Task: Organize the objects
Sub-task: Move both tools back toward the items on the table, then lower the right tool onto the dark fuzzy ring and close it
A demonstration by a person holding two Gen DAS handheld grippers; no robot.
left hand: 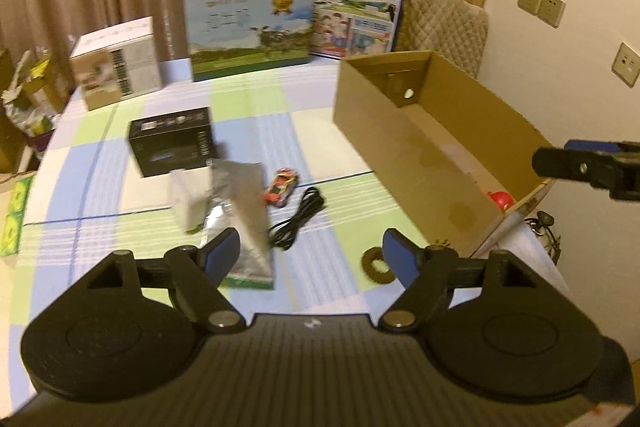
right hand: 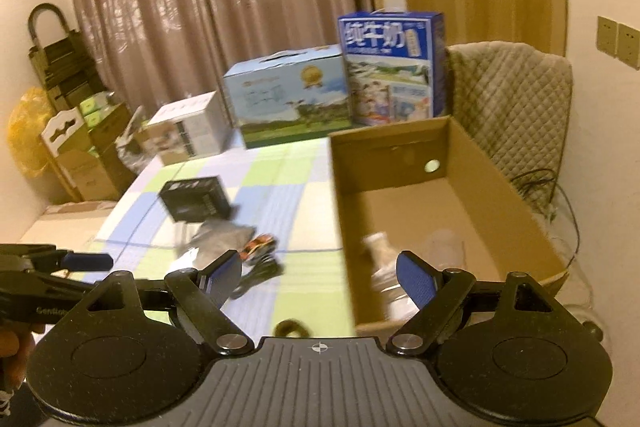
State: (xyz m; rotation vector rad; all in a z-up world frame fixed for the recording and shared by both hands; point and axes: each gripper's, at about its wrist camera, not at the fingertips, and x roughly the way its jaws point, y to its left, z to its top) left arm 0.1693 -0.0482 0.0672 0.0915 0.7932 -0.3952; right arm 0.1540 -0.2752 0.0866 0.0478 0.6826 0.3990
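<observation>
We held both grippers, left (left hand: 310, 253) and right (right hand: 320, 277), spread and empty; loose items lay centre-frame, beside the cardboard box (left hand: 404, 147) for collection.

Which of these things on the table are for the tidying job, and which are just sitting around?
For the job: toy car, black cable, foil bag, small black box, brown ring, cardboard box.

Lying about: milk cartons, white box, chair.

Tablecloth (left hand: 248, 99) checked in pale blue, green, cream; toy car (left hand: 281, 185) orange-red; cable (left hand: 298, 217) black; open carton (left hand: 404, 147) plain brown; small box (left hand: 172, 141) black.
</observation>
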